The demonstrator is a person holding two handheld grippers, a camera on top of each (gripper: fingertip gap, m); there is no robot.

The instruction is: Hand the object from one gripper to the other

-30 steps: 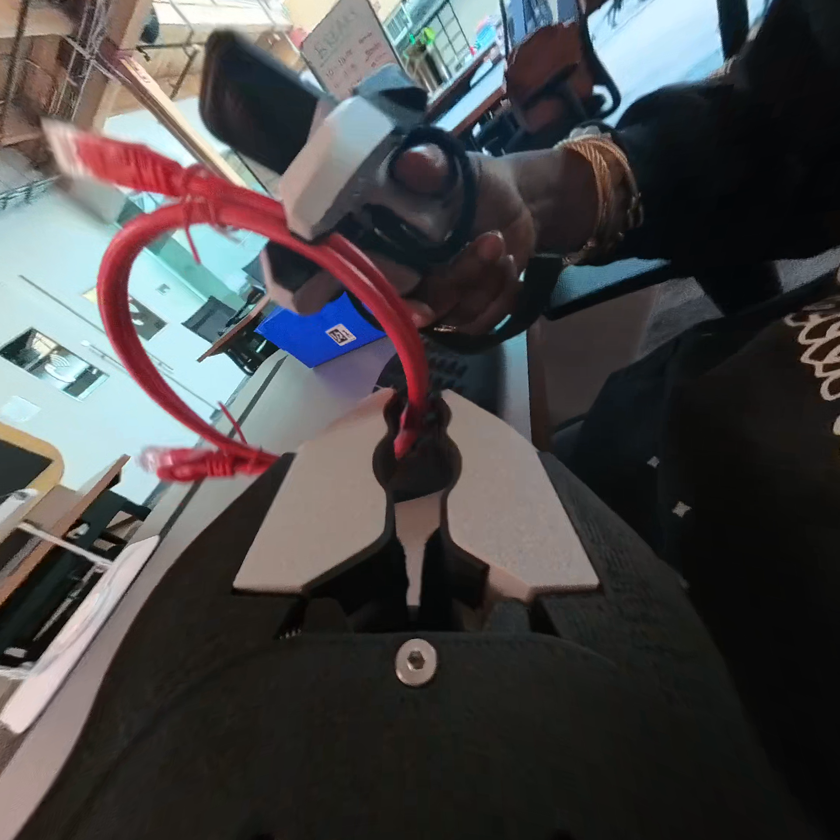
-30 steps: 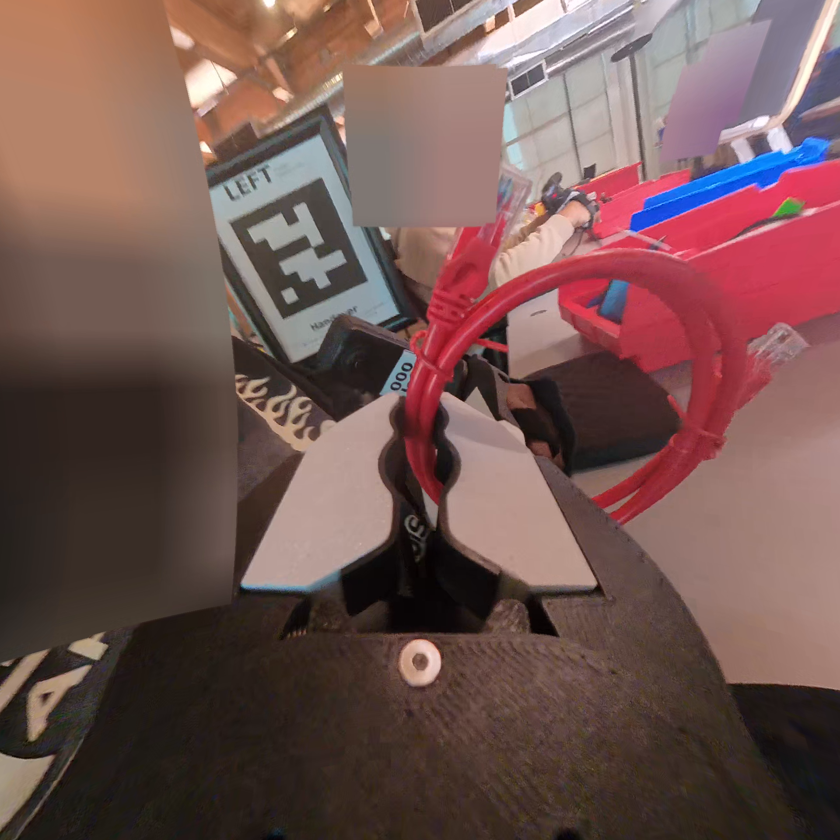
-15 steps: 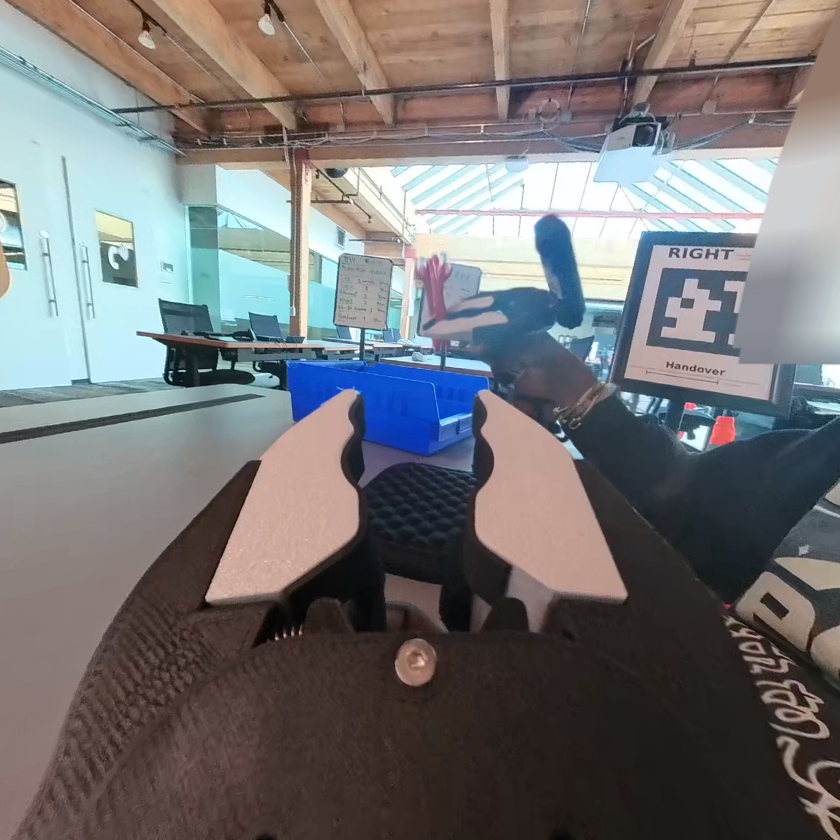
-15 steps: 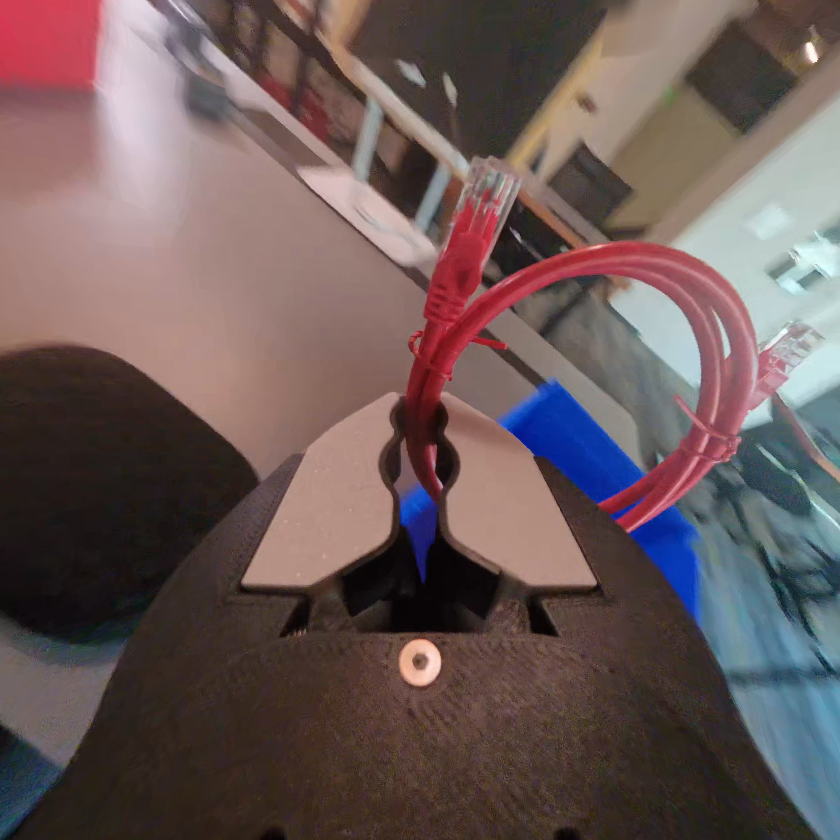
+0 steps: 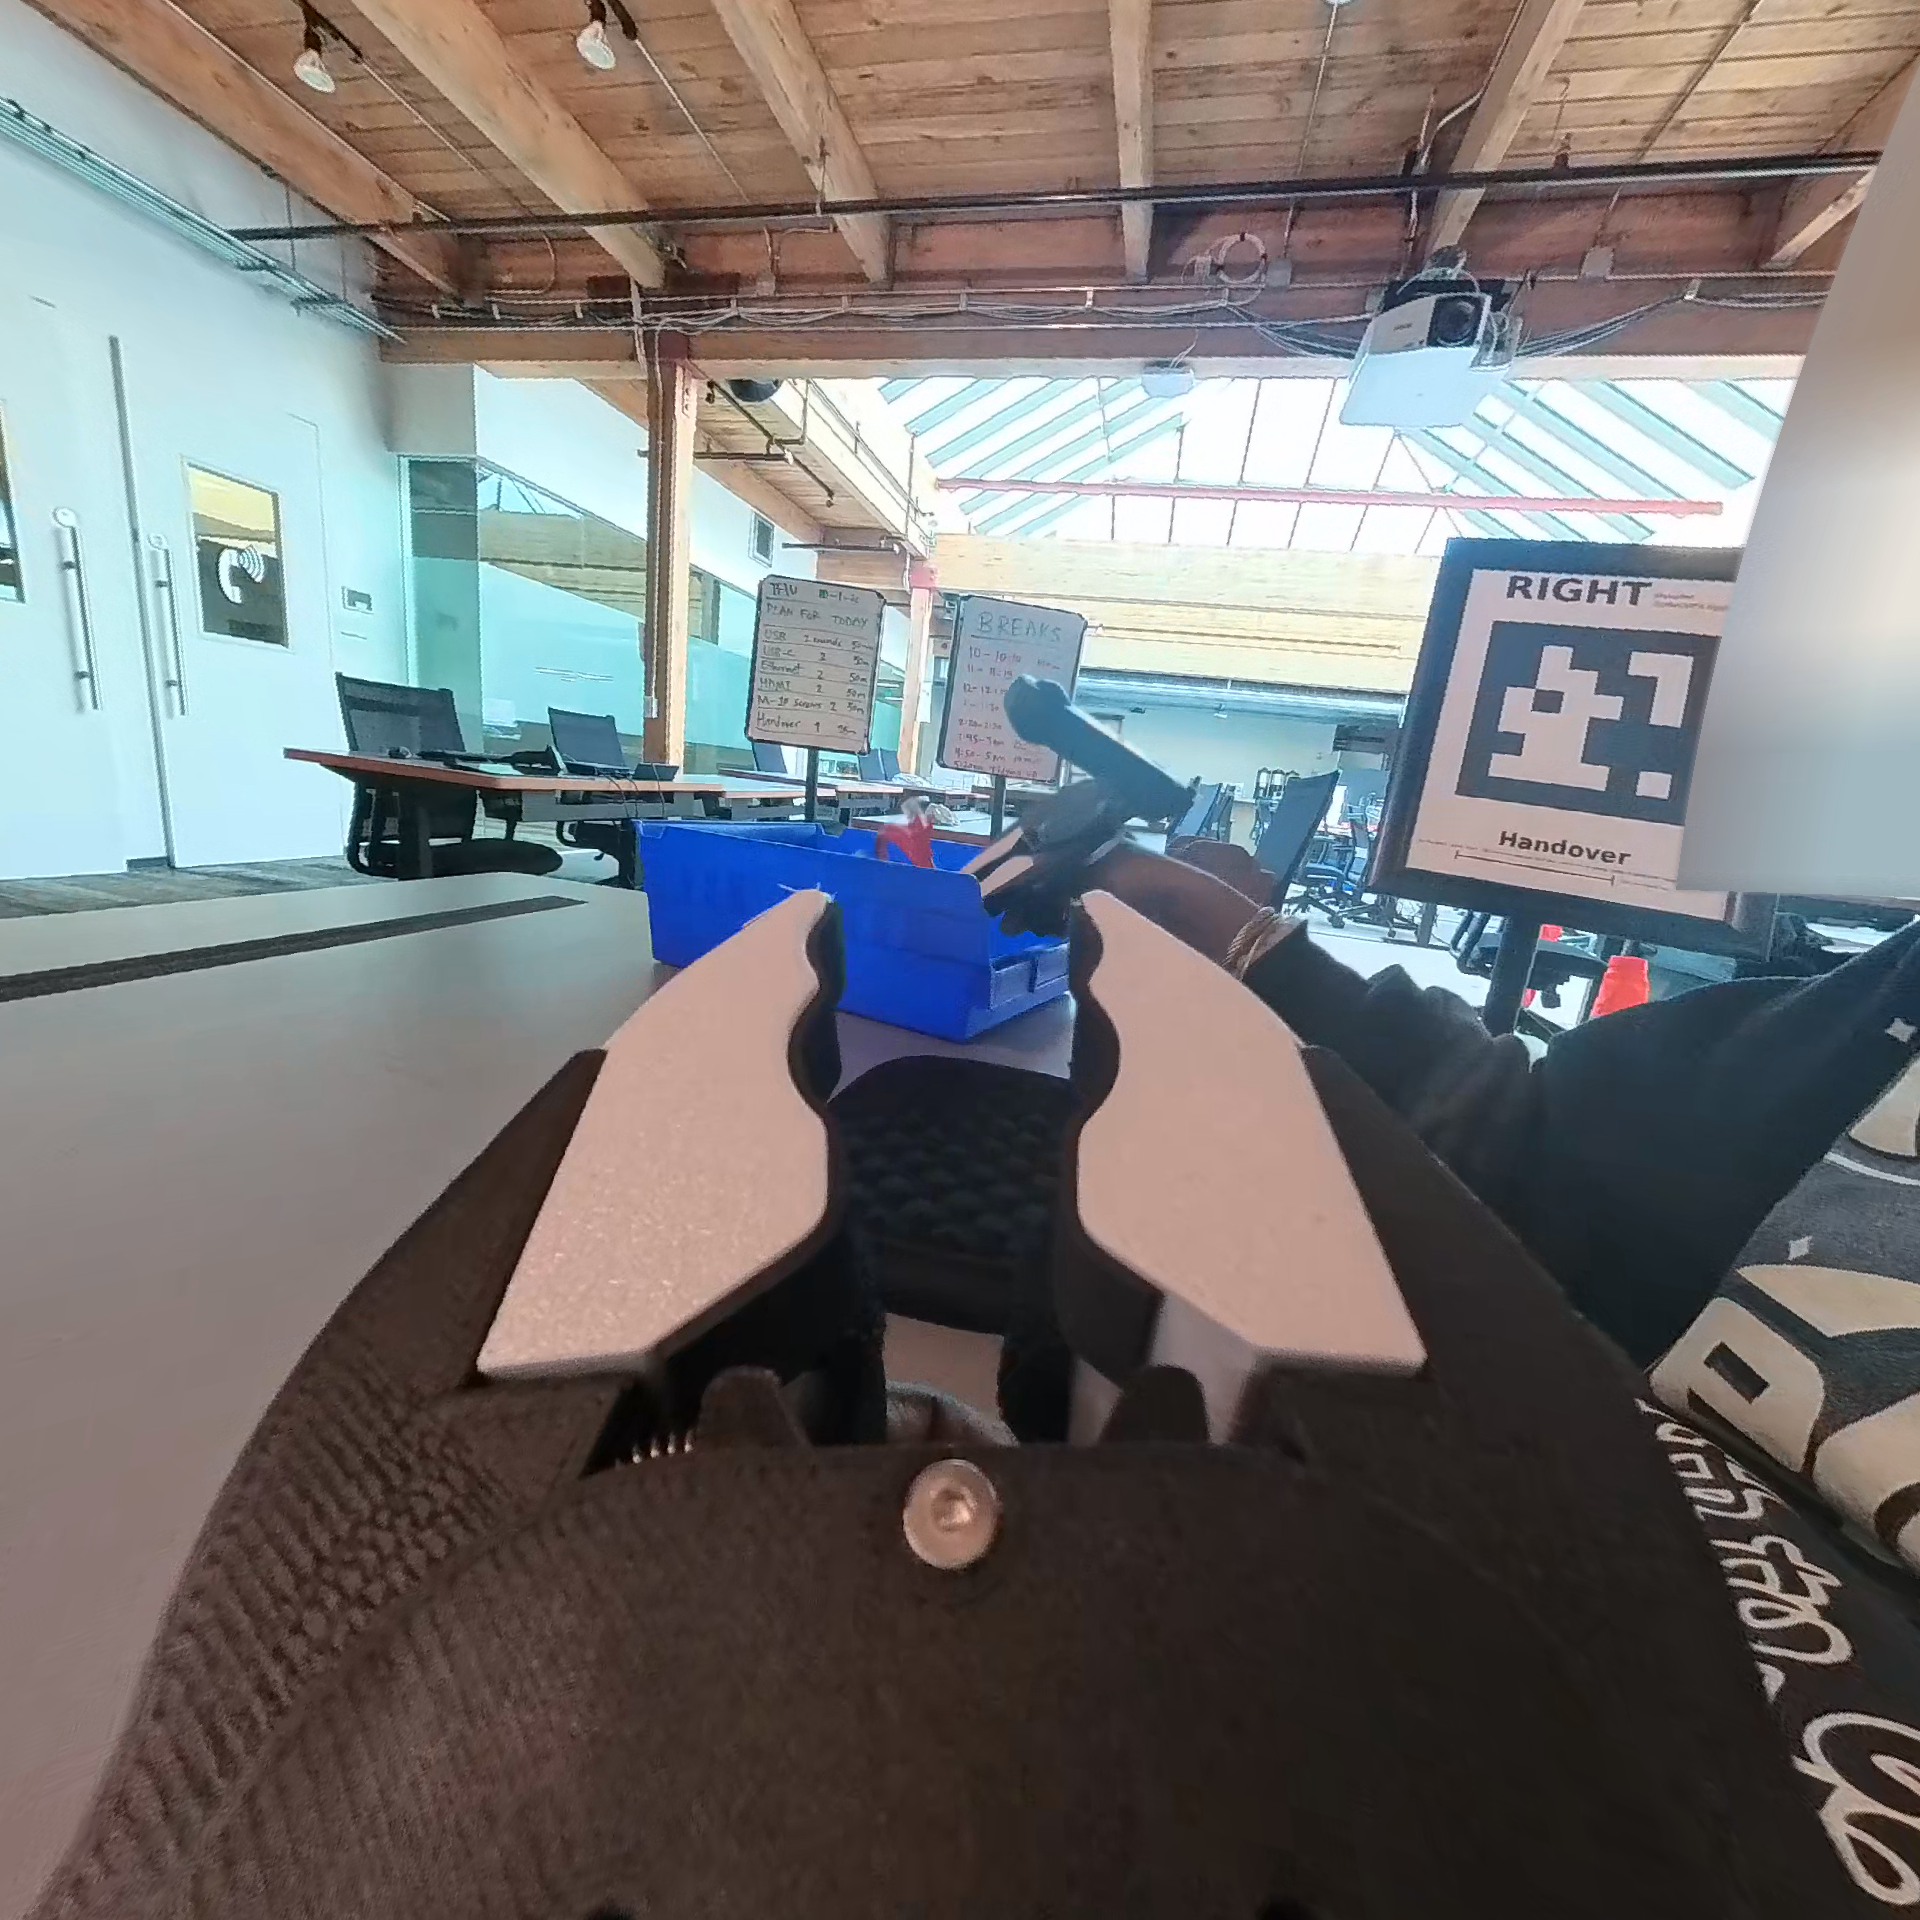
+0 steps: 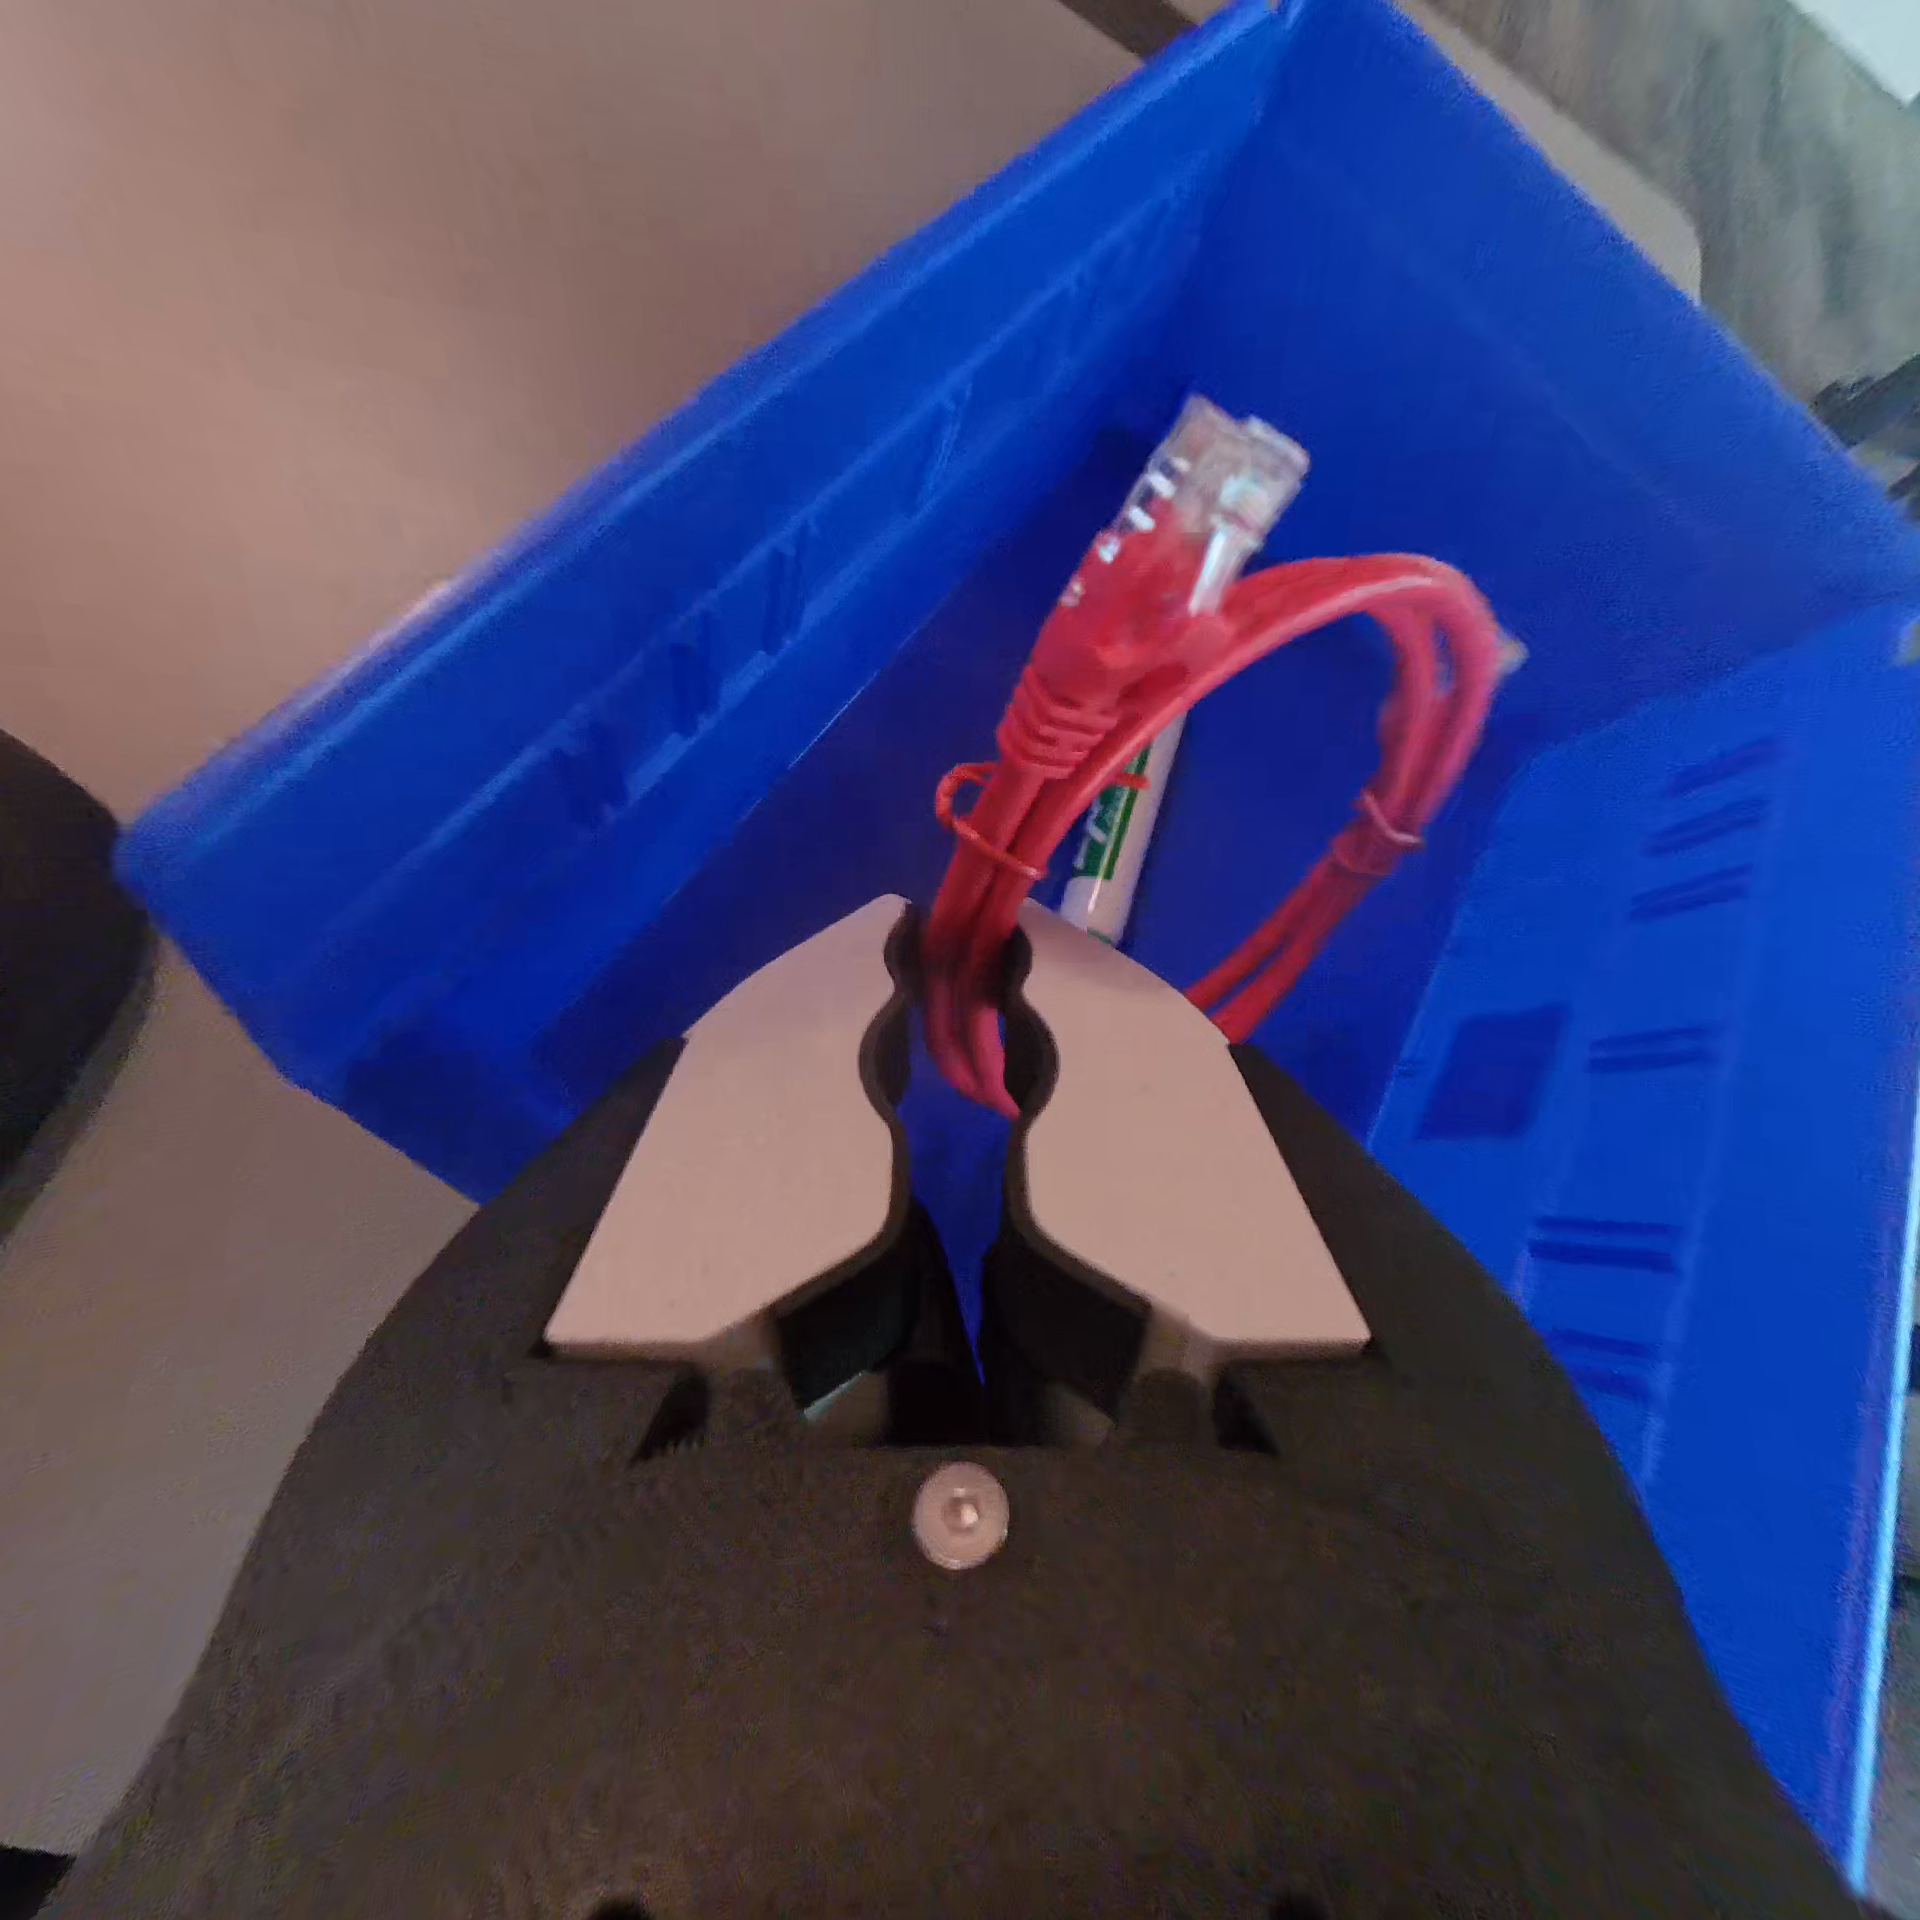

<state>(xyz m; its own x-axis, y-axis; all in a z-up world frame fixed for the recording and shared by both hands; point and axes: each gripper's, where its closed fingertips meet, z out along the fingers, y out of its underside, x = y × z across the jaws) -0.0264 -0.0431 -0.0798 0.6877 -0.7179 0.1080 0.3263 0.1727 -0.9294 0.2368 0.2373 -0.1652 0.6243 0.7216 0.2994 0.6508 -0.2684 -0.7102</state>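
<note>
1. Where the right gripper [image 6: 961,961] closes its grey fingers [image 6: 748,1132] near the tips, a coiled red cable [image 6: 1226,769] is pinched between them, its strands running through the scalloped notches; only a narrow slit stays behind the cable.
2. Beyond the tips the cable rises and loops off to the right, bound by thin red twist ties, with a clear plug [image 6: 1231,488] at its top and a second plug half hidden at the loop's right edge.
3. Behind the cable lies a white tube-like item with green markings [image 6: 1127,831]; what it is cannot be told.
4. All of this hangs over the open inside of a blue bin [image 6: 1351,260], whose walls fill the far and right parts of the right wrist view; the picture is blurred, so whether the cable touches the bin cannot be told.
5. On the other side, the left gripper [image 5: 951,920] has its fingers [image 5: 675,1153] spread wide apart with nothing between them.
6. Past those fingers a black textured pad [image 5: 951,1164] lies on the grey table [image 5: 260,1039].
7. Farther off stands the blue bin [image 5: 831,914], with the right gripper [image 5: 1023,862] over its right end and a bit of red cable [image 5: 914,836] showing above the rim.
8. At far right a framed marker sign [image 5: 1569,727] stands upright, and two whiteboards [image 5: 816,665] stand behind the bin.
</note>
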